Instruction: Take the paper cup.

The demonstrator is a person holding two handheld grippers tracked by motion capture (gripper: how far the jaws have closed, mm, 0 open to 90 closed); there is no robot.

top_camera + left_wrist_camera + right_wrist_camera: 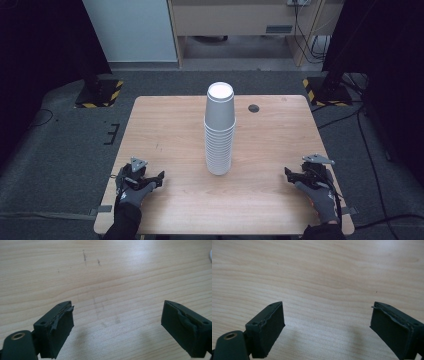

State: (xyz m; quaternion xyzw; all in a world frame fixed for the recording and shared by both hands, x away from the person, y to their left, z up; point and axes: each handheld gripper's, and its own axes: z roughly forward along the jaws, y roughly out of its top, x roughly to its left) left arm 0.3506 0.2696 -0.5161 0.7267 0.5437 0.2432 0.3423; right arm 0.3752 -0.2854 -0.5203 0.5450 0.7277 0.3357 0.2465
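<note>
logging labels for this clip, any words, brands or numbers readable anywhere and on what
None can be read.
The stack of white cups is plain, with no print.
The wooden table carries only grain and scuff marks.
The strip on the cabinet behind the table is too small and blurred to tell.

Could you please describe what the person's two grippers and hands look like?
Both the left gripper and right gripper are black, each topped by a grey three-cornered plate. Their jaws carry dark, worn pads. The hands wear grey gloves below dark sleeves.

Matt pale wood table (170,130), smooth white paper cups (219,131)
</note>
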